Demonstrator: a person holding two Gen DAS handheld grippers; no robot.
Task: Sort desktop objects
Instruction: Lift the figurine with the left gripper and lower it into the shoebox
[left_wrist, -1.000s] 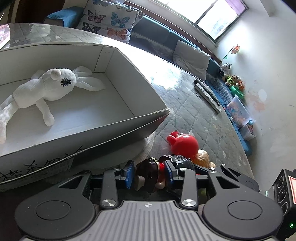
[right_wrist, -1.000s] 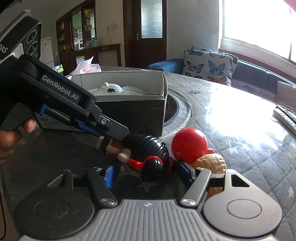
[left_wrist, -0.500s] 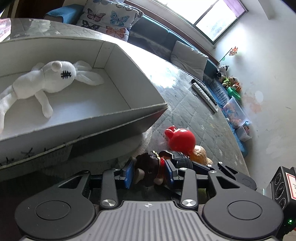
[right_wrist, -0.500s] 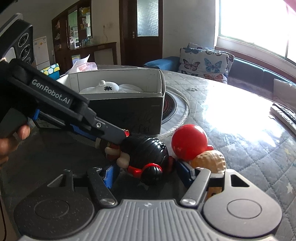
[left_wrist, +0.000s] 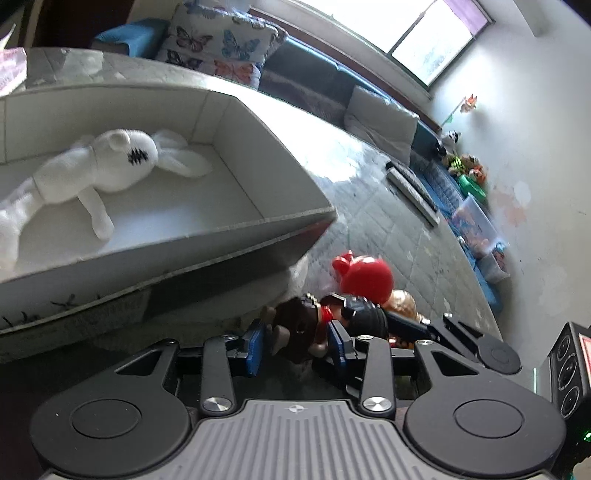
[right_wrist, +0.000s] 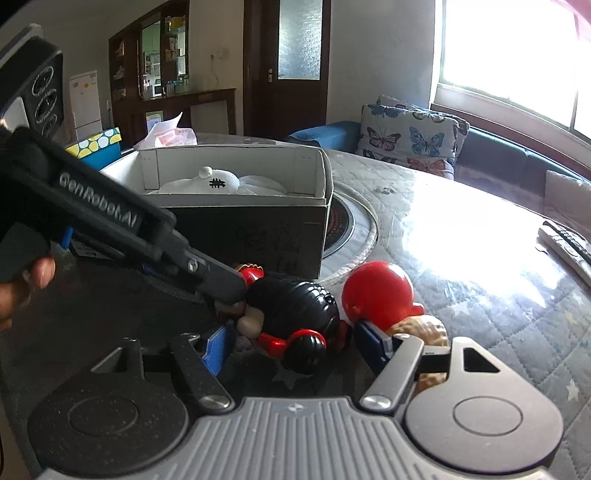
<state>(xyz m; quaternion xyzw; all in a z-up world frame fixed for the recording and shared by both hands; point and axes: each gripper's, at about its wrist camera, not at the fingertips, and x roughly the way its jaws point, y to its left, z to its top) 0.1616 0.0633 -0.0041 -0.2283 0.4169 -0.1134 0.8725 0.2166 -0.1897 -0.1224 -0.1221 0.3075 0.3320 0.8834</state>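
Note:
A black-haired doll with red trim (right_wrist: 291, 317) lies on the table in front of the cardboard box (right_wrist: 258, 236). My left gripper (left_wrist: 297, 341) is shut on the doll's body (left_wrist: 303, 328); in the right wrist view its fingers (right_wrist: 221, 280) reach in from the left. My right gripper (right_wrist: 291, 343) is open, its jaws either side of the doll's head. A red round toy (right_wrist: 380, 291) and a tan toy (right_wrist: 424, 328) lie just right of the doll. A white plush rabbit (left_wrist: 96, 173) lies inside the box.
Remote controls (left_wrist: 410, 188) lie on the quilted tabletop (right_wrist: 461, 240) at the far right. A round hotplate inset (right_wrist: 343, 221) sits behind the box. A dotted box (right_wrist: 96, 144) and tissues (right_wrist: 170, 133) stand behind it. A sofa with butterfly cushions (right_wrist: 410, 136) lies beyond.
The left gripper has moved the doll slightly up and toward the box. The right gripper stays open around the doll's head.

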